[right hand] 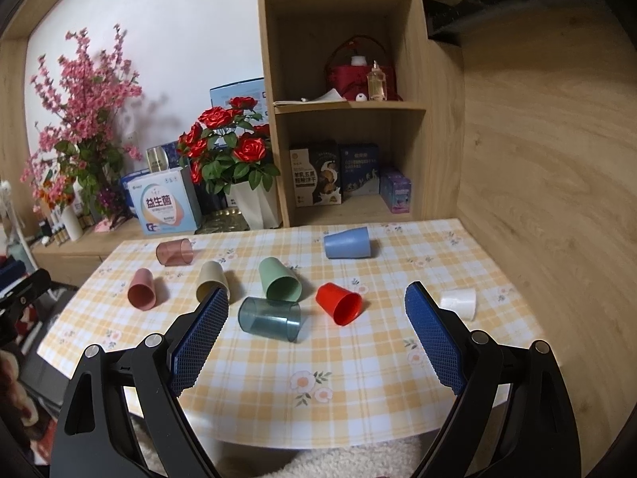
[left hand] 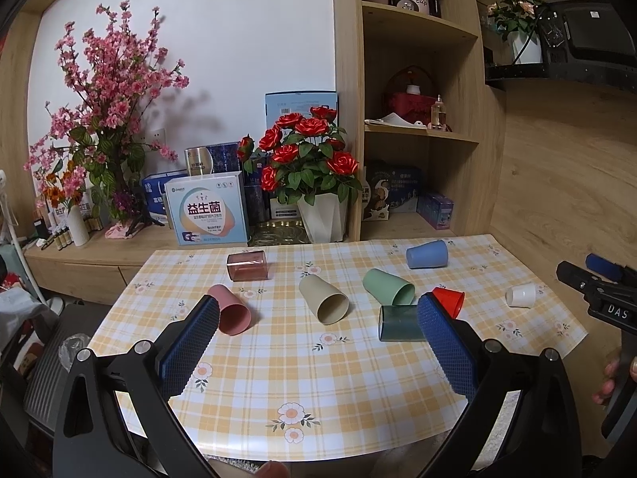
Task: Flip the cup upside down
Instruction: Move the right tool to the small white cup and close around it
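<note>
Several cups lie on their sides on the checked tablecloth (left hand: 278, 358): a pink cup (left hand: 232, 310), a beige cup (left hand: 324, 298), a green cup (left hand: 388, 287), a dark teal clear cup (right hand: 270, 318), a red cup (right hand: 340, 303), a white cup (right hand: 460, 302), a blue cup (right hand: 347, 243) and a brown clear cup (left hand: 247, 265). My left gripper (left hand: 318, 310) is open and empty, held above the table's near side. My right gripper (right hand: 316, 298) is open and empty, over the near edge, facing the teal and red cups.
A white pot of red roses (left hand: 318, 183), boxes (left hand: 207, 211) and a pink blossom plant (left hand: 107, 119) stand behind the table. A wooden shelf unit (right hand: 342, 111) rises at the back. A wooden wall (right hand: 537, 159) bounds the right side.
</note>
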Tool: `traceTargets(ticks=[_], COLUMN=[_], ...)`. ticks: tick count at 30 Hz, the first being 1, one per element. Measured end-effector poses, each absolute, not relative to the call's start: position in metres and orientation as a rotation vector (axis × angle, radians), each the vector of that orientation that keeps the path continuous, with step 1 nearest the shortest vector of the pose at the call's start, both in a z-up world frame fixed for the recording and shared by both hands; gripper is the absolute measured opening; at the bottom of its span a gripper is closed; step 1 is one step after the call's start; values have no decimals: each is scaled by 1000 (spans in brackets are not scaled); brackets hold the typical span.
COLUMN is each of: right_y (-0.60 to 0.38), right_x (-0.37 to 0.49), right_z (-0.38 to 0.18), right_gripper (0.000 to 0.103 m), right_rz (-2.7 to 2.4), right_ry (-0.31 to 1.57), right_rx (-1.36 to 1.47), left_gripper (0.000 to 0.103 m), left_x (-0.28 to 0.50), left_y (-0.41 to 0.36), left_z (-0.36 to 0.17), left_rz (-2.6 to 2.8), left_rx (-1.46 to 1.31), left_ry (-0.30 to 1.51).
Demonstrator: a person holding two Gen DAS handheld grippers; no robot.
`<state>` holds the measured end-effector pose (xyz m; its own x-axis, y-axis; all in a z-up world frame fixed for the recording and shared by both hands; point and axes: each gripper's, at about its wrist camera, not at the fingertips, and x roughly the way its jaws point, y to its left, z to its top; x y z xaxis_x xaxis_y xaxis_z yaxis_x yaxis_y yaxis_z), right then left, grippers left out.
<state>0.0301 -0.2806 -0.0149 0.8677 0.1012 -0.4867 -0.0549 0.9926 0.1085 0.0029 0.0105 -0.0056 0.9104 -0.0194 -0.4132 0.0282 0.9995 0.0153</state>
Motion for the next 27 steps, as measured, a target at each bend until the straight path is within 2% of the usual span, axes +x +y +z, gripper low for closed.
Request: traceTargets(ticks=[12, 17, 27], right_y=[-392, -441, -450], right_x=[77, 122, 217], right_z=[-72, -109, -165], right_gripper=[87, 87, 87], right_rz=[-80, -99, 44], right_ry=[654, 793, 1037], right_rx=[177, 146, -287], left_gripper=[97, 97, 97], left_x=[39, 69, 100], left_y=[37, 55, 59], left_z=[-34, -59, -89], left_rz=[27, 42, 124], left_rx=[43, -21, 0], left_ry=[462, 567, 635])
